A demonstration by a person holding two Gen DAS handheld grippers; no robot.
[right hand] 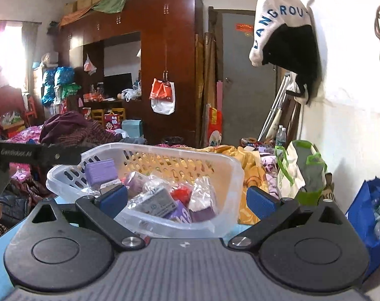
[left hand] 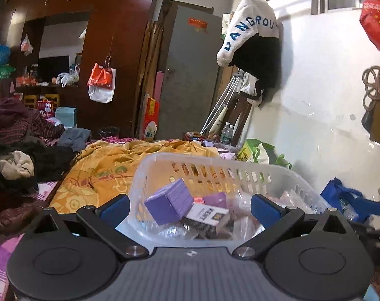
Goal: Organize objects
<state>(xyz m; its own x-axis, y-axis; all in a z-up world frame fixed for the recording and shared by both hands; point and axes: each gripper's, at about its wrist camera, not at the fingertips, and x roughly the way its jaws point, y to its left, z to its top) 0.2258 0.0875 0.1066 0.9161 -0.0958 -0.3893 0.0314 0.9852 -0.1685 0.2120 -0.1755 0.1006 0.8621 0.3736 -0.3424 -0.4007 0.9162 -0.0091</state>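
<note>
A white plastic basket (left hand: pixel 215 165) stands on the bed, also in the right wrist view (right hand: pixel 230 175). It holds a purple box (left hand: pixel 168 200), tilted on top, a grey-and-white box (left hand: pixel 207 217), small purple packets and clear plastic wraps. In the right wrist view the purple box (right hand: pixel 99 171) lies at the basket's far left and a grey box in wrap (right hand: pixel 156 203) in the middle. My left gripper (left hand: pixel 190 209) is open and empty over the basket's near rim. My right gripper (right hand: pixel 187 200) is open and empty at the near rim. The left gripper's body (right hand: pixel 27 154) shows at the left.
A yellow floral quilt (left hand: pixel 107 168) covers the bed beyond the basket. Dark clothes (left hand: pixel 22 160) are piled at the left. A green-and-white bag (right hand: pixel 300 173) and a blue bag (right hand: pixel 368 213) stand by the white wall at the right. A wardrobe and a grey door are behind.
</note>
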